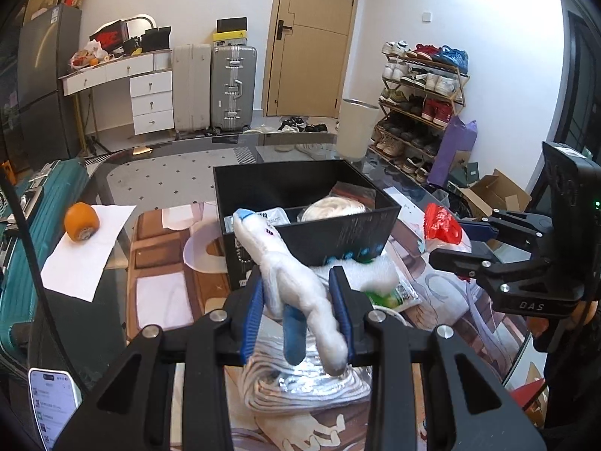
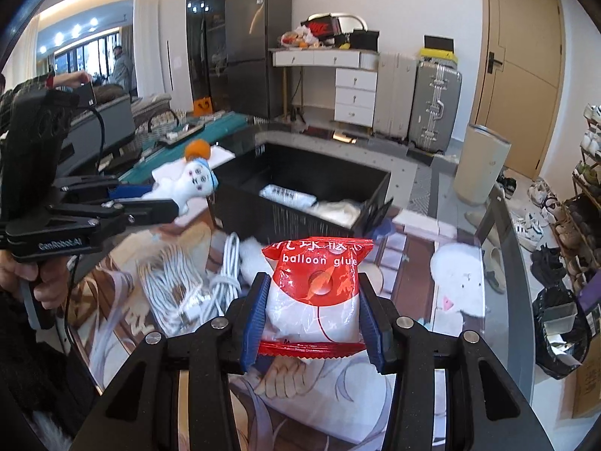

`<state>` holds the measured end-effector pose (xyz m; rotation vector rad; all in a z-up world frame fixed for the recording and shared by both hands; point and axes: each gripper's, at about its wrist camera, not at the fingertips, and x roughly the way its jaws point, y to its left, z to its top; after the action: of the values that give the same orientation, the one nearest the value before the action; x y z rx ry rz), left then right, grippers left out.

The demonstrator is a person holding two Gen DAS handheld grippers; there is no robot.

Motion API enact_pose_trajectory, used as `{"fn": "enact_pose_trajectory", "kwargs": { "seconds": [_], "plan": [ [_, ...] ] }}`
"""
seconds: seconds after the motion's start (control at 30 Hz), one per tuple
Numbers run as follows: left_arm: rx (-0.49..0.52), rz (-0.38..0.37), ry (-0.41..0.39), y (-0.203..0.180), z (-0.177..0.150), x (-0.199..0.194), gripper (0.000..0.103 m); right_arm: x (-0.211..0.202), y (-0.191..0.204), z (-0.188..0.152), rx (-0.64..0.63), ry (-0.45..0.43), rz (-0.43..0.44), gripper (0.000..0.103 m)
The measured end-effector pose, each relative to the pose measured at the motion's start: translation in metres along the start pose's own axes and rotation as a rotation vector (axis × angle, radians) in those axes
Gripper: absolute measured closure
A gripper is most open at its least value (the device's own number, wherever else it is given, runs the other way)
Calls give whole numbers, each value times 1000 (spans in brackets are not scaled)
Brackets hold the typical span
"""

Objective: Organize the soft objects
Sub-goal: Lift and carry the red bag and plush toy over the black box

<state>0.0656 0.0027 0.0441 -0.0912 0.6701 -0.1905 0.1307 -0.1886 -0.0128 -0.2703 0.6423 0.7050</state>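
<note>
White plush toy (image 1: 289, 274) clamped in left gripper (image 1: 298, 300), near black box (image 1: 338, 233)

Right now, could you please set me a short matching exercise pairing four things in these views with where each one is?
Things:
1. white plush toy
2. balloon glue packet
3. orange
4. white cable bundle

Places:
A. on a white paper sheet
B. in the right hand-held gripper
C. lying loose on the table
D. in the left hand-held gripper

Pairs: 1-D, 2-B, 3-A, 4-C
</note>
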Motion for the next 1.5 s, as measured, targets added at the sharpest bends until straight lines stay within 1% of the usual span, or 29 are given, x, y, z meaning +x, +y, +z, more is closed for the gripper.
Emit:
{"fn": "enact_pose_trajectory", "kwargs": {
  "seconds": [0.2, 0.3, 0.5, 0.7, 1.07, 1.5],
  "plan": [
    [15, 40, -10, 2, 13, 2, 70, -5, -1, 15, 31, -56, 7, 58],
    [17, 59, -12, 2, 21, 6, 70, -3, 0, 24, 34, -66, 8, 58],
    [18, 68, -10, 6, 37, 18, 70, 7, -3, 44, 36, -70, 9, 58],
    [13, 62, -5, 11, 50, 30, 70, 22, -8, 62, 36, -61, 12, 58],
    [11, 43, 17, 15, 66, 56, 70, 58, -17, 82, 19, -16, 23, 58],
    [29, 37, 49, 11, 76, 85, 70, 92, -24, 86, -12, 20, 29, 58]
  ]
}}
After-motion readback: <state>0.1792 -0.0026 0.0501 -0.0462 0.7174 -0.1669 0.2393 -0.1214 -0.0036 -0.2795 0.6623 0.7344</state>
